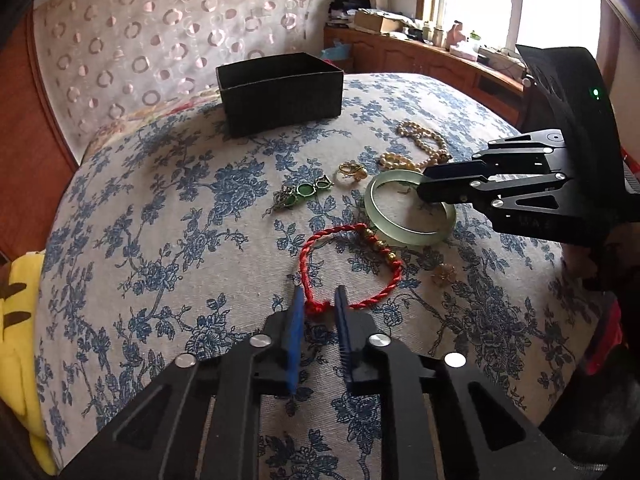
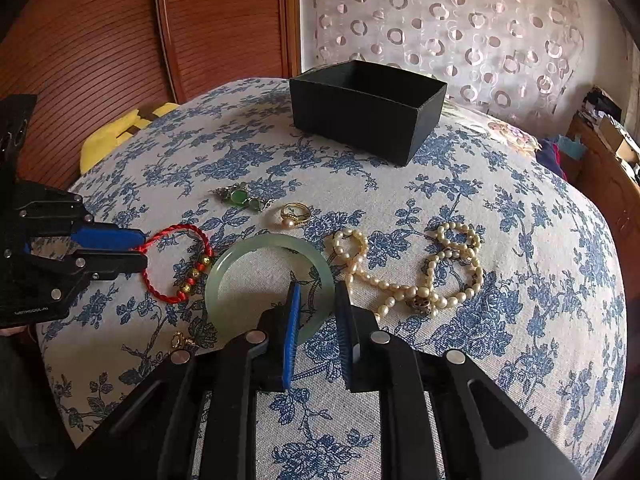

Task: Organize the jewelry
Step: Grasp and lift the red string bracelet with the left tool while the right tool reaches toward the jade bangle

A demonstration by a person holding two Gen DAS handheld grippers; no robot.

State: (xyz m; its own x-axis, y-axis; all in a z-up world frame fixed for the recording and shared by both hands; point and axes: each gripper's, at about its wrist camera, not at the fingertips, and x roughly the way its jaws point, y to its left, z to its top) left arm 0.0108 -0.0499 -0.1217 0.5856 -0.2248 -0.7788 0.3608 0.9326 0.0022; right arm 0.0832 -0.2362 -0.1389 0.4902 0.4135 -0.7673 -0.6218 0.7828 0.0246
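A red cord bracelet [image 1: 308, 256] with gold beads [image 2: 195, 273] lies on the blue-flowered cloth. My left gripper [image 1: 319, 294] is shut on its knotted end; in the right wrist view the left gripper [image 2: 143, 249] comes in from the left with the cord between its pads. Just right of the bracelet lies a pale green jade bangle [image 2: 260, 240]. My right gripper [image 2: 319, 286] is shut across the bangle's near rim, one finger inside the ring and one outside. From the left wrist view, the right gripper [image 1: 420, 190] reaches the bangle [image 1: 400, 238] from the right.
An open black box [image 1: 280, 96] [image 2: 352, 120] stands at the far side of the cloth. Loose on the cloth lie a pearl necklace [image 2: 400, 286], a gold ring with a pearl [image 2: 294, 216], a green pendant [image 2: 240, 198] and a small gold piece [image 2: 180, 340]. A yellow plush [image 1: 20, 320] sits at the left edge.
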